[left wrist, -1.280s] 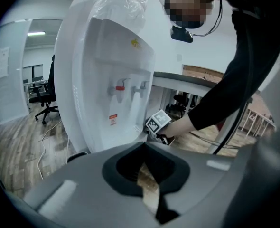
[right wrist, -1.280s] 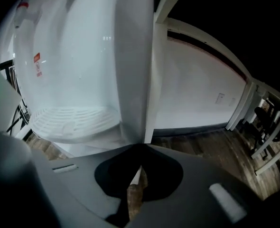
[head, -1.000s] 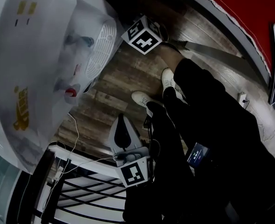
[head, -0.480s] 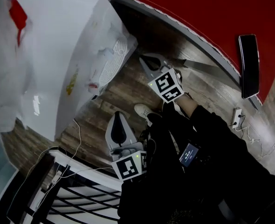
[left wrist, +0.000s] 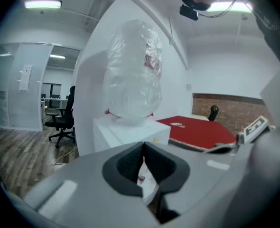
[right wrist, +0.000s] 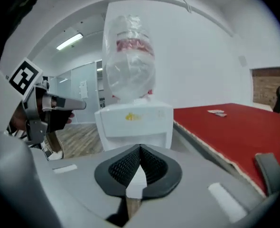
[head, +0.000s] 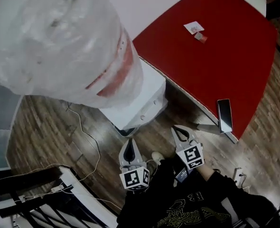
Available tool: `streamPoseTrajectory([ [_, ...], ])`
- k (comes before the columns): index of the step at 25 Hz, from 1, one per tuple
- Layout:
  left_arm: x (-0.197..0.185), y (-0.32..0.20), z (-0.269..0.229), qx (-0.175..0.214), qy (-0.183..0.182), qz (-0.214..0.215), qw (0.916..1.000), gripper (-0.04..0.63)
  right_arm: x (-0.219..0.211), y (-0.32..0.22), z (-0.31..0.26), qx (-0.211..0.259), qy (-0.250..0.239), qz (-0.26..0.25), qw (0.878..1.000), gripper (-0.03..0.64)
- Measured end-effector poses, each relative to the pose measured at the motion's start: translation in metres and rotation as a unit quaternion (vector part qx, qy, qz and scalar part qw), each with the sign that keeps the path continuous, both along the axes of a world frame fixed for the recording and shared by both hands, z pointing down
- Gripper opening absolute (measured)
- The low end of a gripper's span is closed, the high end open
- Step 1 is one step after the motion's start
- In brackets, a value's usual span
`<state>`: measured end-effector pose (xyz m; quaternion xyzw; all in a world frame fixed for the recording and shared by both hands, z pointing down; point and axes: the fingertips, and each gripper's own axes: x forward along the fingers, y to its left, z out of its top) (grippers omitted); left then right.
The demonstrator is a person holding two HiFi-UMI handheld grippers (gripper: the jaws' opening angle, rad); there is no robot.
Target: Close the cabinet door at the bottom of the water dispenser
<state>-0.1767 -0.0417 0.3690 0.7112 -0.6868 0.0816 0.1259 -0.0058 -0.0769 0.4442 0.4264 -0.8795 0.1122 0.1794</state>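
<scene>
The white water dispenser (head: 140, 99) stands on the wood floor, its big bottle (head: 59, 42) wrapped in clear plastic. Seen from above, its top hides the bottom cabinet door. My left gripper (head: 129, 145) and right gripper (head: 180, 133) hang side by side just in front of the dispenser's base, close to my body, neither touching it. Both point at the dispenser (left wrist: 130, 132) (right wrist: 133, 120). The left gripper (left wrist: 143, 148) and right gripper (right wrist: 140, 151) are both shut with nothing between the jaws.
A red table (head: 211, 56) stands right of the dispenser, with a dark slab (head: 224, 115) at its near edge and small cards (head: 194, 28). Cables (head: 83, 132) trail over the floor at left. A black-and-white rack (head: 35, 198) is lower left. An office chair (left wrist: 64, 118) stands far left.
The head view has risen and pulled back, so the whole dispenser now shows from above. The right gripper has drawn back from the dispenser's base to beside the left gripper.
</scene>
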Motion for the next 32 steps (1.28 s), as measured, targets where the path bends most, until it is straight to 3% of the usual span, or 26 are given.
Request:
streamPoseTrajectory([
  [6,-0.003,0.011,-0.085,0.052,0.068,-0.001,0.9963,0.008,0.007,0.011,-0.103,0.012,-0.026,0.06,0.998,-0.008],
  [13,0.01,0.0,-0.132,0.08,0.04,0.015,0.9959,0.008,0.009,0.0,-0.184,0.095,-0.034,0.045,0.994,-0.009],
  [17,0.016,-0.002,-0.142,0.088,0.022,0.018,0.9957,0.008,0.011,0.0,-0.198,0.094,-0.057,0.037,0.993,-0.009],
  [32,0.027,-0.001,-0.14,0.081,0.003,0.032,0.9962,0.008,0.003,0.004,-0.197,0.08,-0.061,0.019,0.995,-0.009],
])
